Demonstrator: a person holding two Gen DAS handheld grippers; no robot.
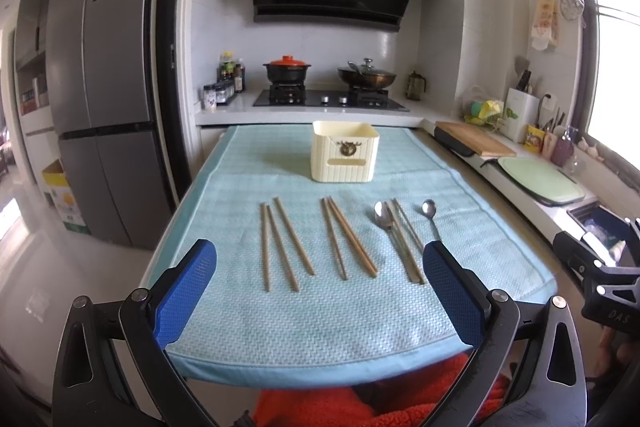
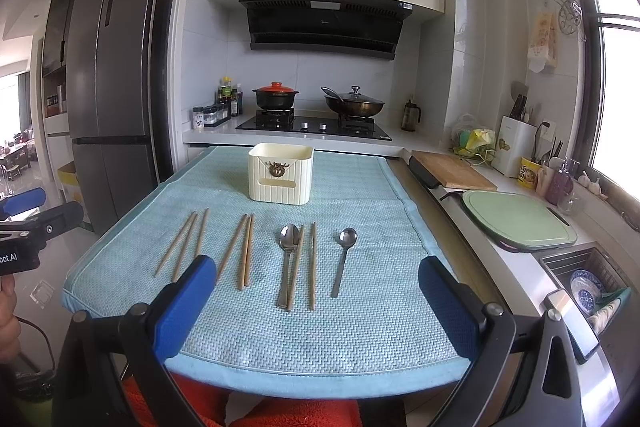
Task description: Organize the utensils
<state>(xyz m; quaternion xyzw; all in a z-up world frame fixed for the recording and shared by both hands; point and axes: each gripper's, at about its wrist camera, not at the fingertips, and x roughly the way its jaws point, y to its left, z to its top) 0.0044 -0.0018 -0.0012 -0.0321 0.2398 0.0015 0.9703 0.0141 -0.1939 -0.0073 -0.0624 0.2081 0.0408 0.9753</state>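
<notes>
Utensils laid out on the blue mat (image 1: 320, 327), nothing grabbed

Left gripper (image 1: 320, 267) wide open, chopsticks (image 1: 286, 245) and spoons (image 1: 384, 217) just ahead, cream holder (image 1: 344, 157) further out.

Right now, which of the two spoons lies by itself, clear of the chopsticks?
The smaller spoon farthest right on the blue mat; the larger spoon lies against a chopstick pair.

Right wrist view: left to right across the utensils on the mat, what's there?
Three chopsticks → two chopsticks → spoon → two more chopsticks, one tight against that spoon → lone spoon. All lie flat on the mat, in front of the box.
</notes>
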